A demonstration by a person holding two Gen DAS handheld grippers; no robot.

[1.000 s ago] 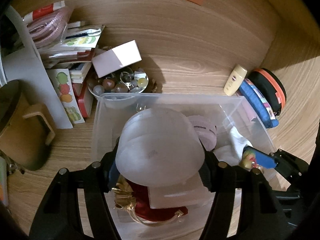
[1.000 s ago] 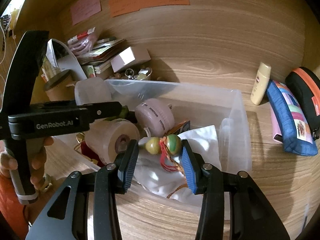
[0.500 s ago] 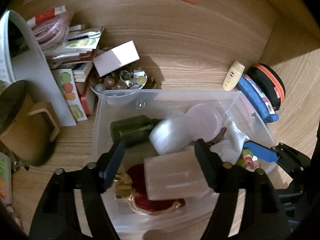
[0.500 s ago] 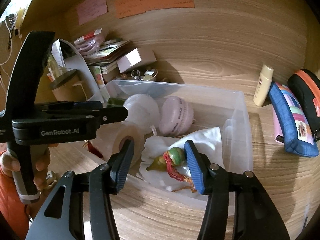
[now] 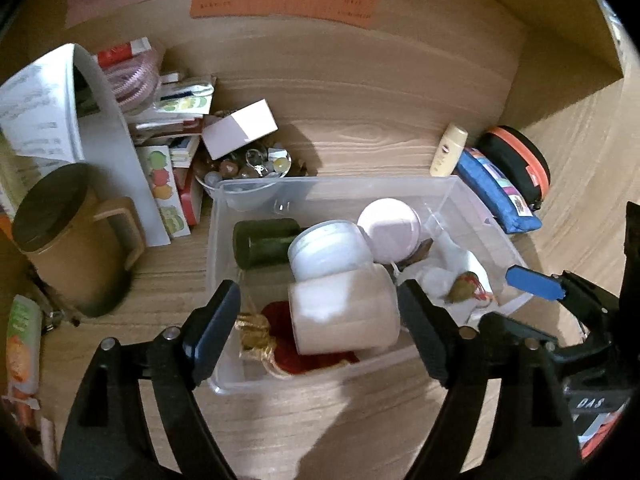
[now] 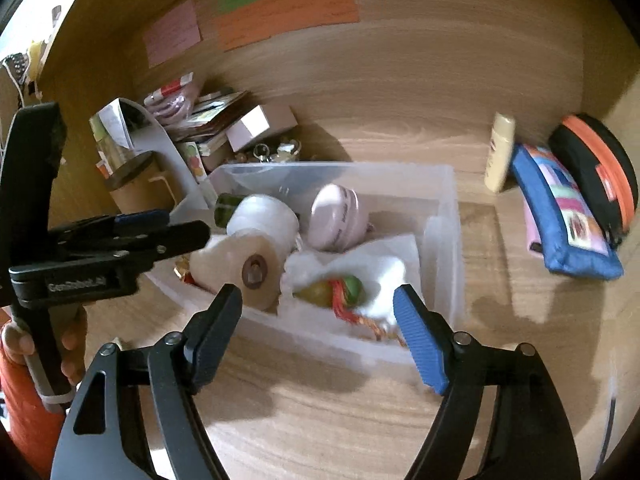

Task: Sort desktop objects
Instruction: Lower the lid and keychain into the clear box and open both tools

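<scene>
My left gripper (image 5: 320, 312) hangs over the near edge of the clear plastic bin (image 5: 476, 204), its jaws spreading wider, the ribbed pads touching nothing. In line between them but lower, down in the bin, lies a frosted white jar (image 5: 344, 312) on its side, a smooth cylinder. Against its far side sits a second milky jar (image 5: 328, 248) with a round lid, and left of that a dark green glossy bottle (image 5: 260, 242) lying flat. A pale pink round case (image 5: 390, 228) leans at the far right of the pile. Under the near jar is a red velvety pouch (image 5: 316, 356) with a gold cord.

My right gripper (image 6: 318, 328) also hovers just near of the bin, jaws opening, empty. Beyond them, on crumpled white tissue (image 6: 384, 256), rest green and yellow glossy beads with a red tassel (image 6: 340, 292).

On the wooden desk (image 5: 360, 128), far right, stand a cream tube (image 5: 448, 150), a blue fabric pouch (image 5: 500, 192) and a black case with orange trim (image 5: 516, 160). Far left: a glass bowl of marbles (image 5: 248, 168) and a brown lidded mug (image 5: 76, 240).
</scene>
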